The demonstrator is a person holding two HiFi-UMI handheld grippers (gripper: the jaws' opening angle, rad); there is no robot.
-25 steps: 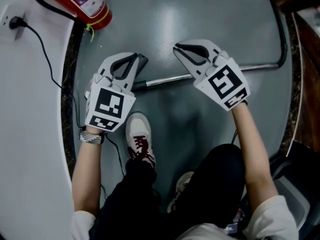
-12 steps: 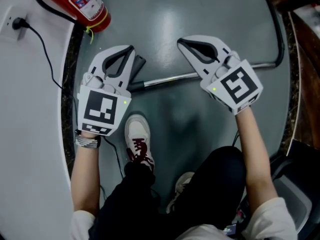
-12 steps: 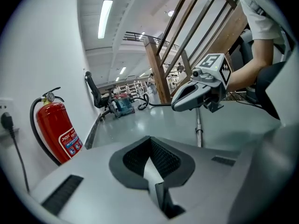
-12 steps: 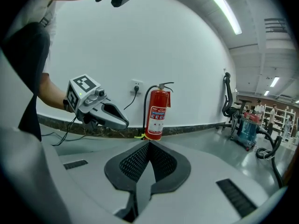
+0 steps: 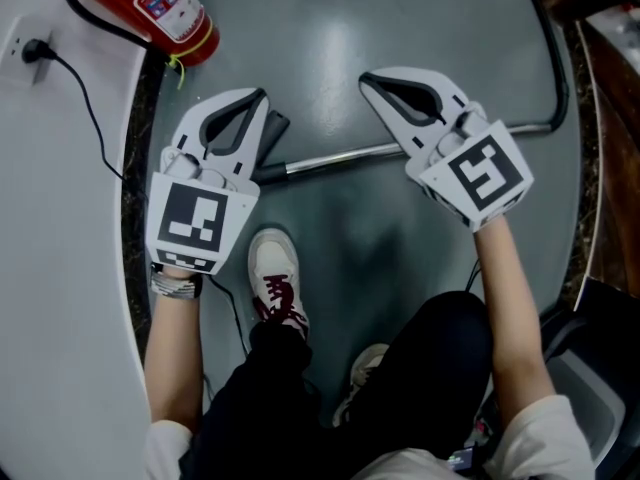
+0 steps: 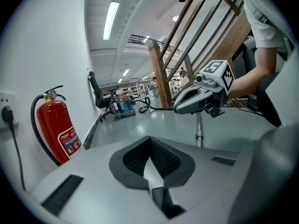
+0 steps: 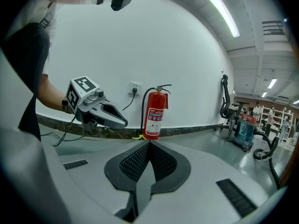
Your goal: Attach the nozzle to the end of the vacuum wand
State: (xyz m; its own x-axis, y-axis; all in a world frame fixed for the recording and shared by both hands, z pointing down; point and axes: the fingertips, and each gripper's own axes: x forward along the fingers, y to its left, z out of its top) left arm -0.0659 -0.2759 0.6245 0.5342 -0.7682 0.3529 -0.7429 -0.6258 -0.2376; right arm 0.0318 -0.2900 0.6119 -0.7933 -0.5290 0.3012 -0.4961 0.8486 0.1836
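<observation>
Jaws pressed together on both sides, nothing pinched: left gripper [image 5: 260,96] held clear above the floor, over the dark end of the vacuum wand [image 5: 340,156], and right gripper [image 5: 366,80] likewise held up, above the bare metal tube further along. Wand lying flat on the grey floor [image 5: 330,28], running from under the left gripper toward the right edge of the head view, then meeting a black hose [image 5: 566,68] curving away. Dark nozzle [image 5: 279,125] just beside the left gripper's tip, mostly hidden behind it; joined to the tube or not, impossible to tell. White shoe [image 5: 276,273] with dark red laces planted near the wand's dark end, black trousers below. Red fire extinguisher [image 5: 150,3] against the white wall at upper left, with a plugged wall socket [image 5: 28,46] and a black cord trailing down beside it. Farther off in the left gripper view, a blue vacuum body [image 6: 124,107] and an office chair [image 6: 96,94].
</observation>
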